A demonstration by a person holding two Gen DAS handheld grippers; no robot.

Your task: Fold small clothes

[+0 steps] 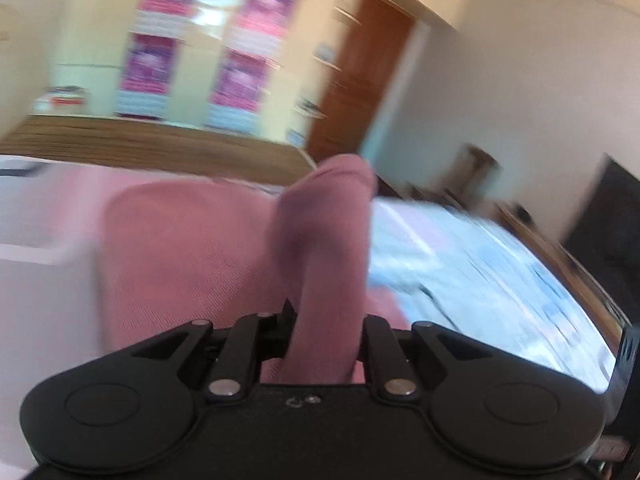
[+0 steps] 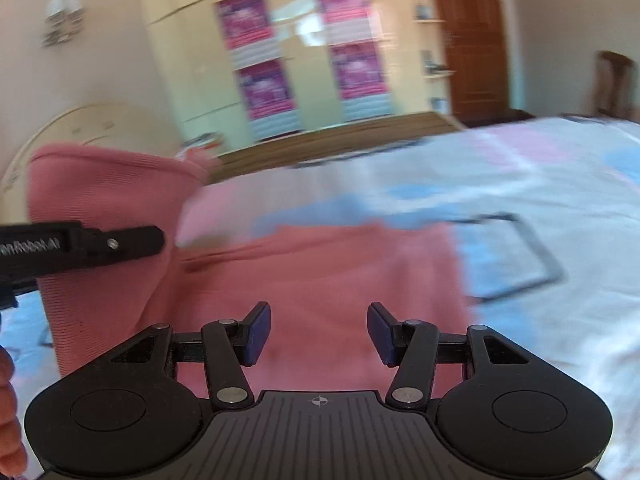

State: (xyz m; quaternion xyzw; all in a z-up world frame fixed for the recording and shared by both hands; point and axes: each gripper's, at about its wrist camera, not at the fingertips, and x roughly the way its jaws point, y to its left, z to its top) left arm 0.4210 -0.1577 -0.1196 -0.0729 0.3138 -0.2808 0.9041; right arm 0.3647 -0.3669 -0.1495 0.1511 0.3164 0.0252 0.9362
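A pink ribbed garment (image 2: 320,280) lies on the bed. My left gripper (image 1: 324,320) is shut on a fold of the pink garment (image 1: 324,240), which bunches up between its fingers, and lifts that part off the bed. In the right wrist view the left gripper (image 2: 156,240) shows at the left, holding up the raised flap (image 2: 100,184). My right gripper (image 2: 318,332) is open and empty, hovering just above the flat part of the garment. Both views are motion-blurred.
The bed has a white, blue and pink patterned sheet (image 2: 540,184) with a dark rectangle printed on it (image 2: 516,256). A wooden footboard (image 2: 340,140), a cream wardrobe with pink posters (image 2: 304,52), a brown door (image 2: 472,36) and a chair (image 2: 616,84) stand beyond.
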